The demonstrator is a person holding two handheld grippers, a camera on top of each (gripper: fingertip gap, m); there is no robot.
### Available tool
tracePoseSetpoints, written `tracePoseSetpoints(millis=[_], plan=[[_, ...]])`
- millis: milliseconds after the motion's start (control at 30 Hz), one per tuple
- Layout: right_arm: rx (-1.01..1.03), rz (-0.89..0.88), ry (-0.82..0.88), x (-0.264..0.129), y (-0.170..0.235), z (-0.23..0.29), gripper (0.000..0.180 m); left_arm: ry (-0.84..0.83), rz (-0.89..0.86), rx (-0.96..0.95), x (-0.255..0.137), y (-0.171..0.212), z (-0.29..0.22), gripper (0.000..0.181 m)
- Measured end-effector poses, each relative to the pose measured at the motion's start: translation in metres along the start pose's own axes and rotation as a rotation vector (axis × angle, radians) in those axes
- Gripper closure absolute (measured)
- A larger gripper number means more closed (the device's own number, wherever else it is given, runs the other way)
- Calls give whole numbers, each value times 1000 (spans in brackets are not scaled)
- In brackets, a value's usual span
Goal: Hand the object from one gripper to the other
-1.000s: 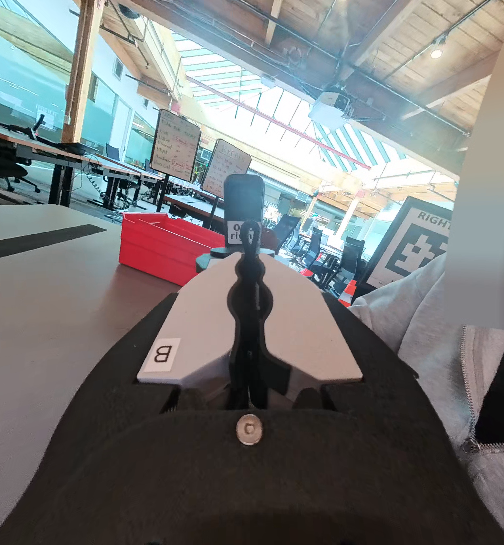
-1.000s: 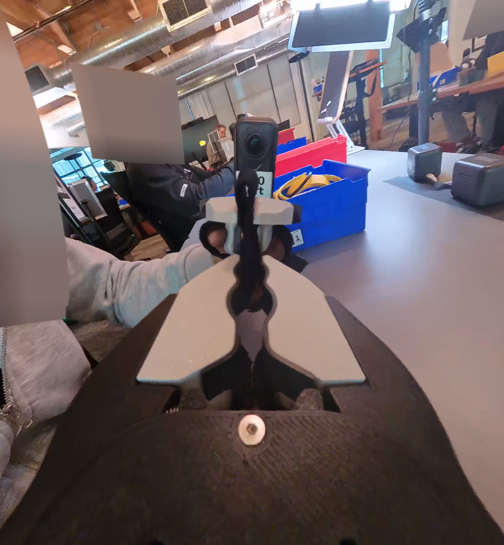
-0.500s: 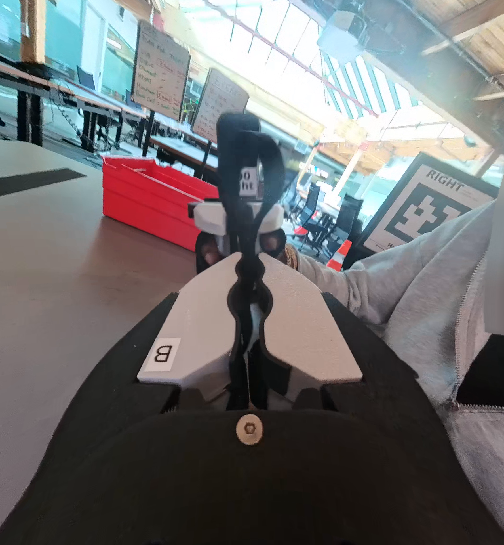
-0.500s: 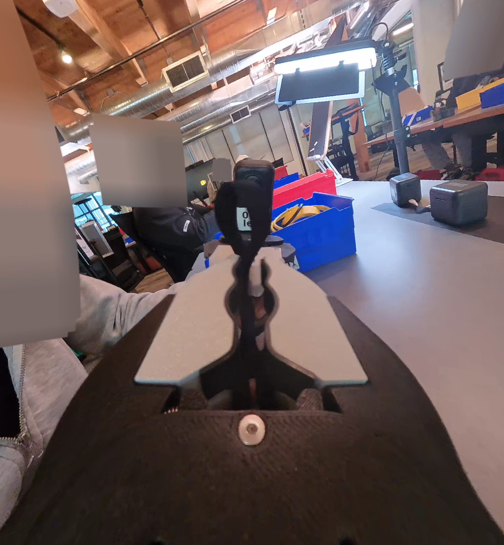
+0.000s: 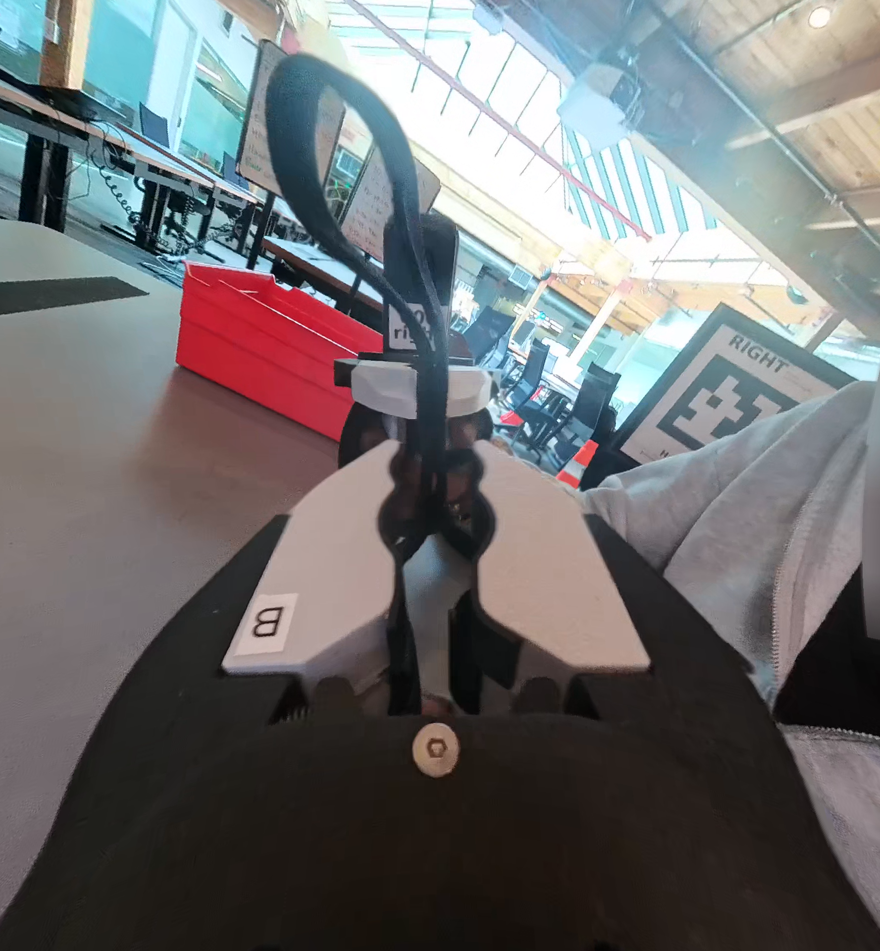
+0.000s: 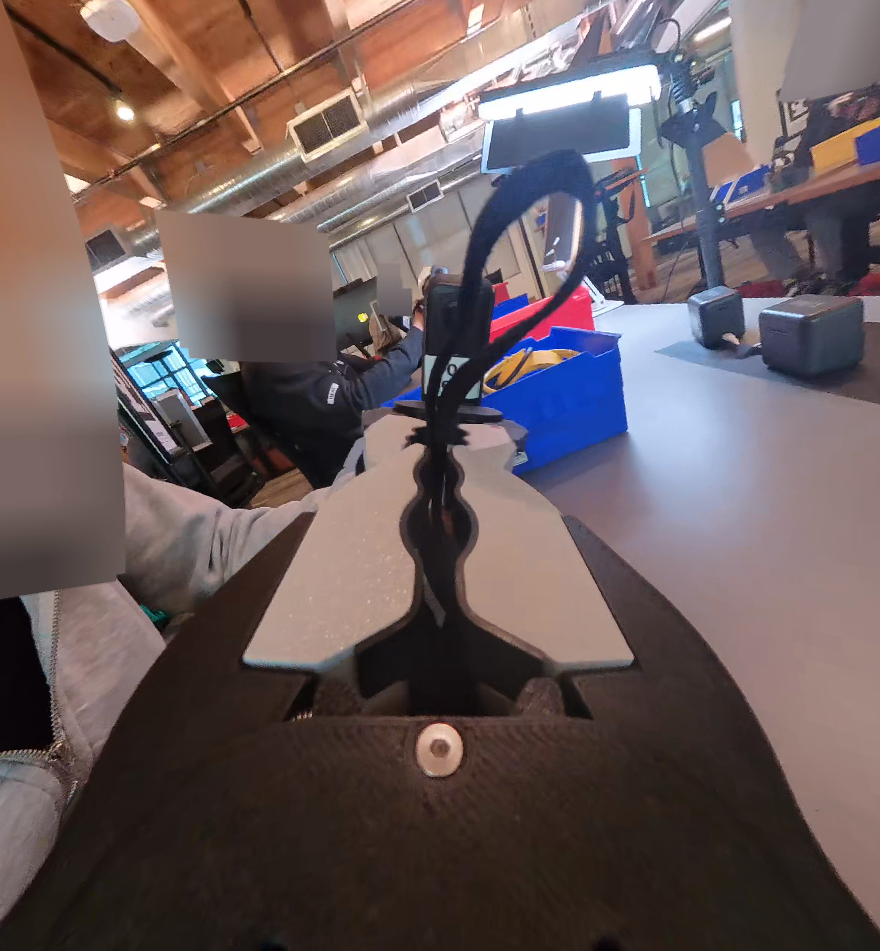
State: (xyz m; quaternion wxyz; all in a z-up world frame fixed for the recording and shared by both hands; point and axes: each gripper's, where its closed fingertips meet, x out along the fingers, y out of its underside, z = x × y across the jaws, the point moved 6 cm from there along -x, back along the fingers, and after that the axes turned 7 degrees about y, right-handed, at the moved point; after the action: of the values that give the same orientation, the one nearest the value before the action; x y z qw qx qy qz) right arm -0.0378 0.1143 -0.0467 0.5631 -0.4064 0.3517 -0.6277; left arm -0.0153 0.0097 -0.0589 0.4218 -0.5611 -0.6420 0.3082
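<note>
A black strap [image 5: 286, 154] loops upward between the two grippers, which face each other tip to tip above the grey table [image 5: 93, 463]. My left gripper [image 5: 435, 458] has its jaws a little apart, and the strap runs loosely through the gap. My right gripper [image 6: 435, 453] is shut on the strap [image 6: 551, 164], whose loop curls up and to the right. The right gripper [image 5: 417, 396] shows head-on just beyond the left fingertips. The left gripper [image 6: 437, 432] shows just beyond the right fingertips.
A red bin [image 5: 252, 329] stands on the table behind the grippers. A blue bin [image 6: 566, 401] holds yellow items. Two dark grey boxes [image 6: 808, 334] sit at the far right. A grey sleeve [image 5: 736, 514] is close by, and a person in a dark jacket [image 6: 314, 391] sits behind. The grippers are tip to tip, or close to it.
The left jaws, shut on the strap before, have opened a little. The right jaws have closed on the strap. The strap's loop now stands taller and wider above the grippers.
</note>
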Motion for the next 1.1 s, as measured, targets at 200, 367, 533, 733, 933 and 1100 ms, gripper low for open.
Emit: tracePoseSetpoints(millis=[200, 367, 533, 733, 933, 1100], plan=[[32, 6, -9, 2, 2, -1, 157, -48, -33, 74, -3, -5, 0, 176], [20, 146, -55, 10, 20, 0, 174, -37, -84, 41, -8, -10, 0, 175], [7, 59, -27, 5, 8, 1, 174, -33, -40, 7, -4, -4, 3, 147], [37, 1, -11, 1, 2, -1, 172, -66, 37, 116, 0, 2, 1, 176], [57, 97, -63, 7, 13, 0, 165, -14, -113, 52, -10, -13, -2, 177], [-14, 95, -49, 8, 13, 5, 177, -17, -76, 18, -7, -7, 1, 158]])
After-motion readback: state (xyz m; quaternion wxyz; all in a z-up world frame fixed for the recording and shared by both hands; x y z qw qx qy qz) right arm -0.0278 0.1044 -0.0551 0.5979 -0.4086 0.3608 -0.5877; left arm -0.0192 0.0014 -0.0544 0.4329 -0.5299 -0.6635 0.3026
